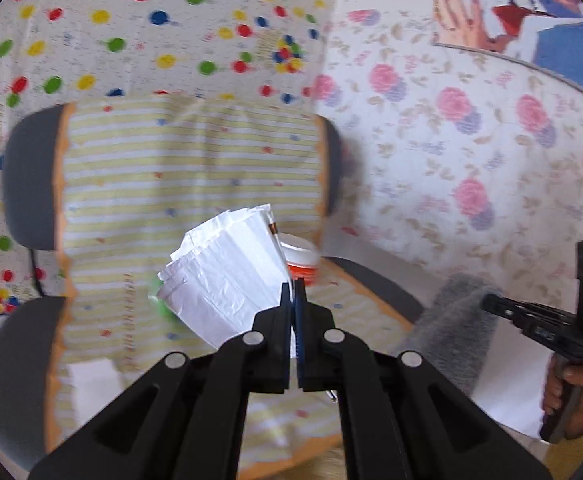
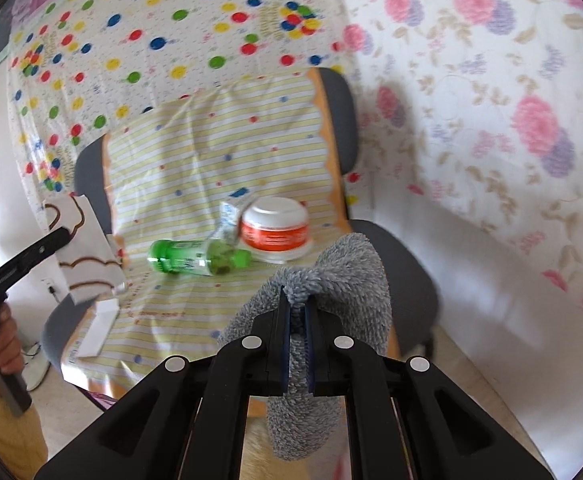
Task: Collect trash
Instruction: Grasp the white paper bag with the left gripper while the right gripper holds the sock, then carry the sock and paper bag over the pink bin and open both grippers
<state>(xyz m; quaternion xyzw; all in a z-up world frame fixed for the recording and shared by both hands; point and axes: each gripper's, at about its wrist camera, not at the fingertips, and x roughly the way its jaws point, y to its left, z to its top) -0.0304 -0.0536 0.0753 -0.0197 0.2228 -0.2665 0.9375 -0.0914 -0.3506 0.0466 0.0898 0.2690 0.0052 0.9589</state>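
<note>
Two grippers: you have both pinched tight on something soft.
Left gripper (image 1: 294, 292): your fingers are clamped on the edge of a white paper bag (image 1: 227, 276), which hangs above the chair seat.
Right gripper (image 2: 297, 298): your fingers squeeze a fold of a grey fuzzy cloth (image 2: 331, 276); the rest drapes over and below them.
Chair (image 2: 343, 120): grey, draped with a yellow-striped sheet (image 2: 211, 148).
Bottle (image 2: 195, 258): green, lying on its side on the sheet.
Tub (image 2: 275, 228): white with an orange band, upright, just right of the bottle.
Carton (image 2: 233, 210): small, tilted, between bottle and tub, touching both.
Walls: dotted cloth (image 2: 151, 32) behind the chair, floral cloth (image 2: 491, 100) to the right.
</note>
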